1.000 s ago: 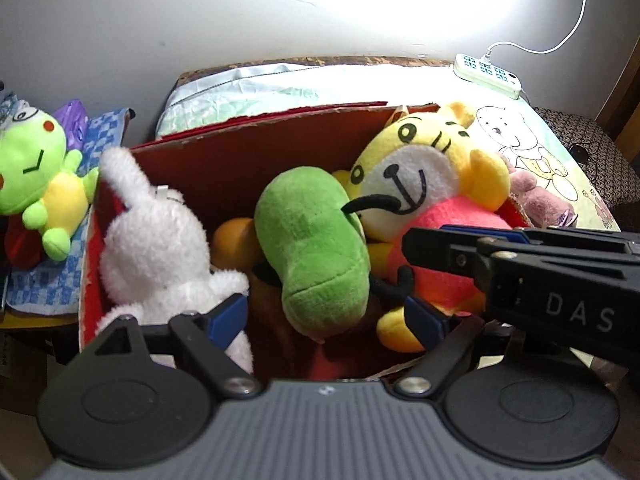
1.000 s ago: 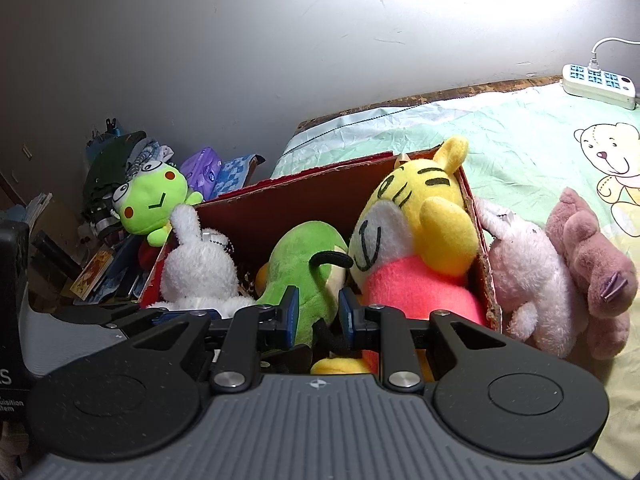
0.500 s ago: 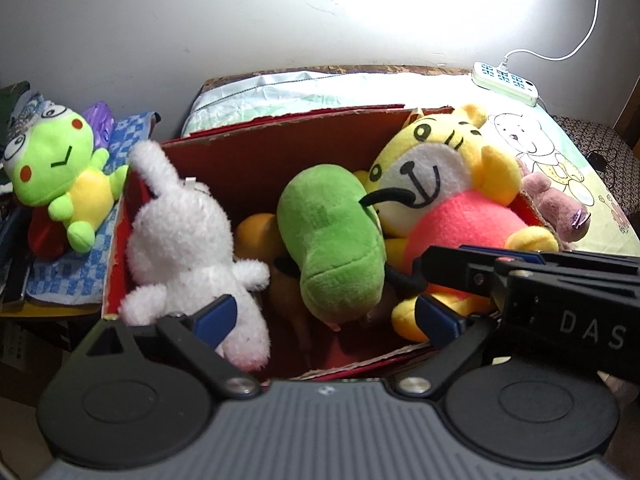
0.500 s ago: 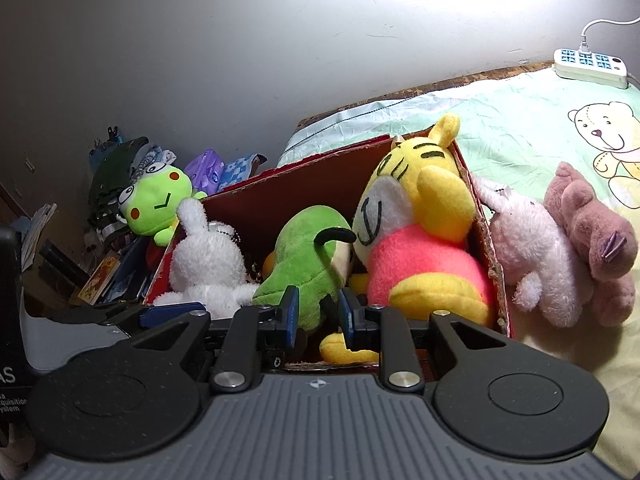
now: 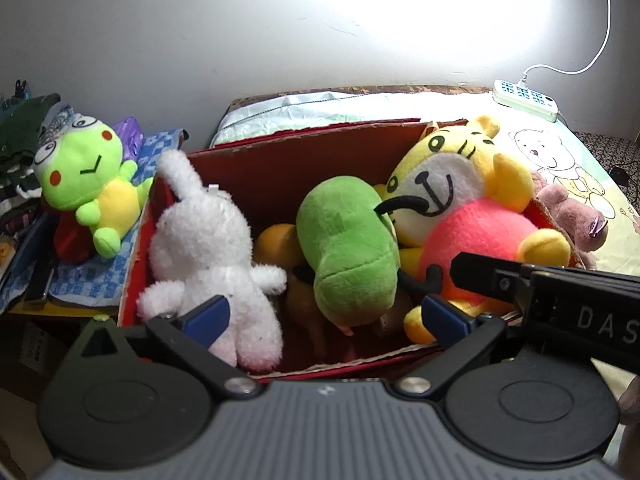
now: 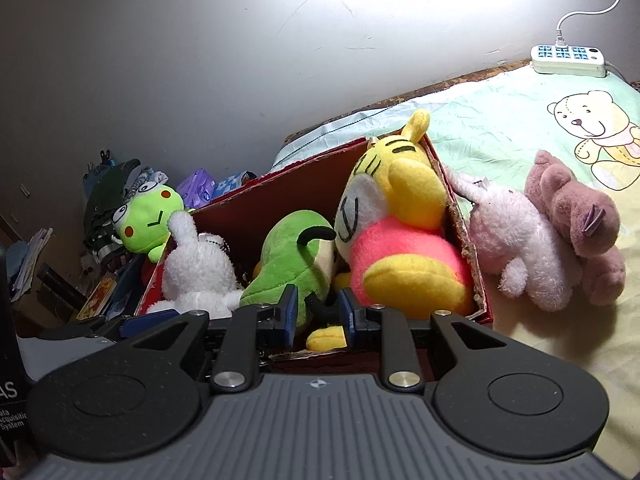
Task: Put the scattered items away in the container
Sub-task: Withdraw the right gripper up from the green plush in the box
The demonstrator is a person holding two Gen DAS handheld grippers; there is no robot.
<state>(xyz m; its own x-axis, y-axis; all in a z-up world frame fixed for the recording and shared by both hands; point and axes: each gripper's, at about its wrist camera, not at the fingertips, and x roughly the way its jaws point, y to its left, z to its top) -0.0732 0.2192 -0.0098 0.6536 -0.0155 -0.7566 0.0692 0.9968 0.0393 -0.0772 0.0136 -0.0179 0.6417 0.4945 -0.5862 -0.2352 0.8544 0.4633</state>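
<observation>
A red cardboard box holds a white bunny, a green plush, an orange toy and a yellow tiger in pink. My left gripper is open and empty, above the box's near edge. My right gripper is nearly closed with a narrow gap and holds nothing, just above the box's near rim. A pale pink plush and a mauve plush lie on the bed right of the box.
A green frog plush sits on a cluttered stack left of the box. A white power strip lies at the bed's far edge by the wall. The bear-print sheet covers the bed.
Both grippers have pulled back and up from the box, so more of it and its near edge show. The toys inside have not moved.
</observation>
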